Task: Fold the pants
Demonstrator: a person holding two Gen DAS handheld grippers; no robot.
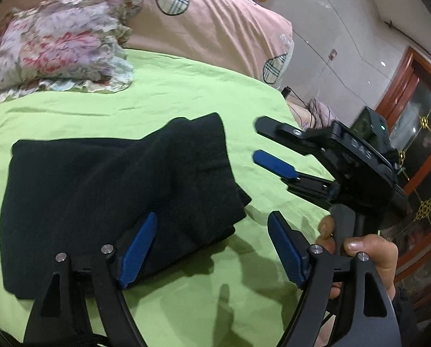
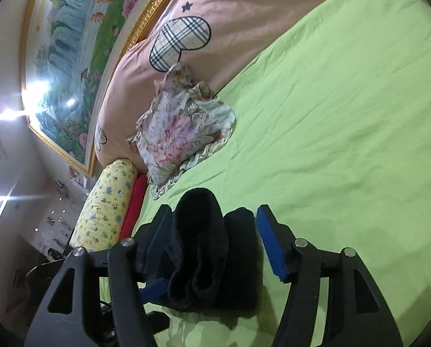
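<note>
The black pants (image 1: 111,190) lie folded into a thick, soft, roughly square bundle on the bed (image 1: 186,92), whose sheet is a lime-green cloth, lightly creased. In the left wrist view the bundle sits toward the near part of the sheet, with one looser flap angled up toward the bed's far right edge. Wide bare sheet stretches beyond the bundle to the head of the bed, and in the right wrist view more of it runs open to the right.

The left gripper (image 1: 212,248) has its blue ribbed fingers (image 1: 137,251) spread wide; the left one overlaps the bundle's near edge, the other stands over bare sheet, and nothing is clamped. The right gripper (image 1: 256,141), gripped by a hand (image 1: 368,257), is off the bundle's right side, its fingers parted and empty. In its own view the right gripper (image 2: 212,237) straddles the bundle's end without pressing.

At the head lie a crumpled floral cloth (image 1: 56,49) and a pink quilt (image 1: 204,29) with plaid hearts. A yellow patterned bolster (image 2: 105,211) lies along the bed's left edge.
</note>
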